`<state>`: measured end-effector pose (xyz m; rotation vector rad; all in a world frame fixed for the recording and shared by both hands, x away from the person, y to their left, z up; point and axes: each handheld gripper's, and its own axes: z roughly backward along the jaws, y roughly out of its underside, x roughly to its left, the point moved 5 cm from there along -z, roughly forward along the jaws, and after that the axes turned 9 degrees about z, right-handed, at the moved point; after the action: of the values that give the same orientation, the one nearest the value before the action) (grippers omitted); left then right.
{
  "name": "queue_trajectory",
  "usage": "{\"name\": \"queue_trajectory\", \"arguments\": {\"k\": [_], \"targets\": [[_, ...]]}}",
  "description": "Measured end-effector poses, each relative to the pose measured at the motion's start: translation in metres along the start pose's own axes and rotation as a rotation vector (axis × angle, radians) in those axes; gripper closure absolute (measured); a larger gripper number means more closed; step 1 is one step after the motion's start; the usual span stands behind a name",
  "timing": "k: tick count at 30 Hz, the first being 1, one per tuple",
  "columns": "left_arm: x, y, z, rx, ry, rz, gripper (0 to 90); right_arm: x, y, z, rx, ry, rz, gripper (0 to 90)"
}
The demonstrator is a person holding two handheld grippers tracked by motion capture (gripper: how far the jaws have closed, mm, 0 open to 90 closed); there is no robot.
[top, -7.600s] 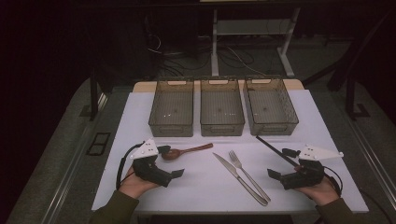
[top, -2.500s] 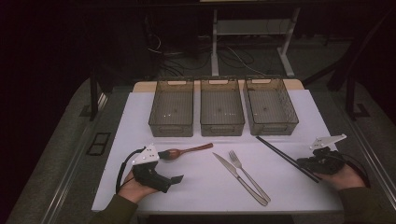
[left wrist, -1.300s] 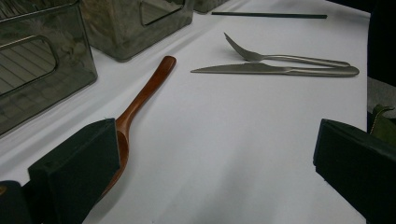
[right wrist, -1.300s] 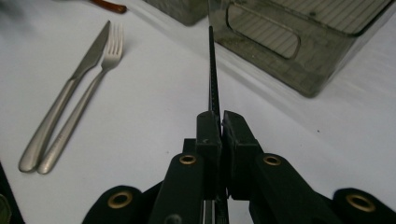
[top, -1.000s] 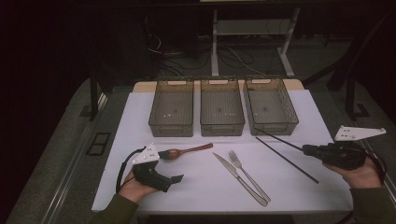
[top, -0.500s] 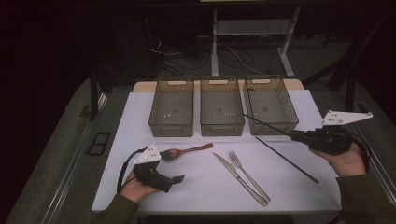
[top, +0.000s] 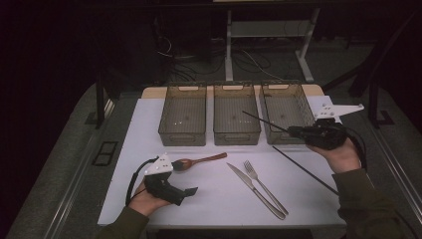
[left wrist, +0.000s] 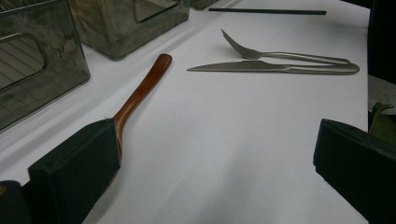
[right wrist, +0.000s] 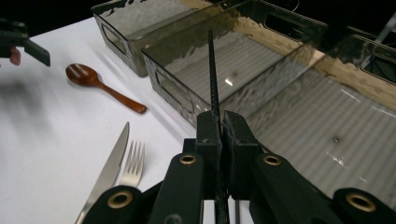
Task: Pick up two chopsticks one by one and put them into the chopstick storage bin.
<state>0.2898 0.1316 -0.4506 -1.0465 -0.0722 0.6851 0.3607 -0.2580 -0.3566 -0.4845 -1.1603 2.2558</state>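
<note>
Pinching one thin black chopstick (top: 266, 122) tight between its jaws, the right gripper (top: 298, 132) is holding it up in the air, over the right-hand see-through plastic bin (top: 283, 94). The other black chopstick (top: 304, 170) is lying flat on the white table (top: 209, 204), near the silver fork (top: 263, 185). The left gripper (left wrist: 210, 177) is sitting with its jaws wide apart and nothing between them, just beside the brown wooden spoon (left wrist: 140, 93).

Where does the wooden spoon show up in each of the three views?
High view: wooden spoon lies left of centre, beside the left gripper.
Left gripper view: left side, bowl behind a finger.
Right gripper view: upper left.
Shared landmark: the fork.
</note>
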Motion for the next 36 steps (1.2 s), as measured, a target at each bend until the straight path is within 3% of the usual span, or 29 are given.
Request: {"name": "queue_trajectory", "arguments": {"k": [19,36], "targets": [[0.0,0.001,-0.001,0.005,0.002,-0.006,0.0,0.015,-0.058,-0.066,-0.012,-0.022,0.025,84.4],[-0.001,0.0,-0.002,0.001,0.008,-0.003,0.0,0.035,-0.11,-0.134,0.023,-0.019,0.063,84.4]]}}
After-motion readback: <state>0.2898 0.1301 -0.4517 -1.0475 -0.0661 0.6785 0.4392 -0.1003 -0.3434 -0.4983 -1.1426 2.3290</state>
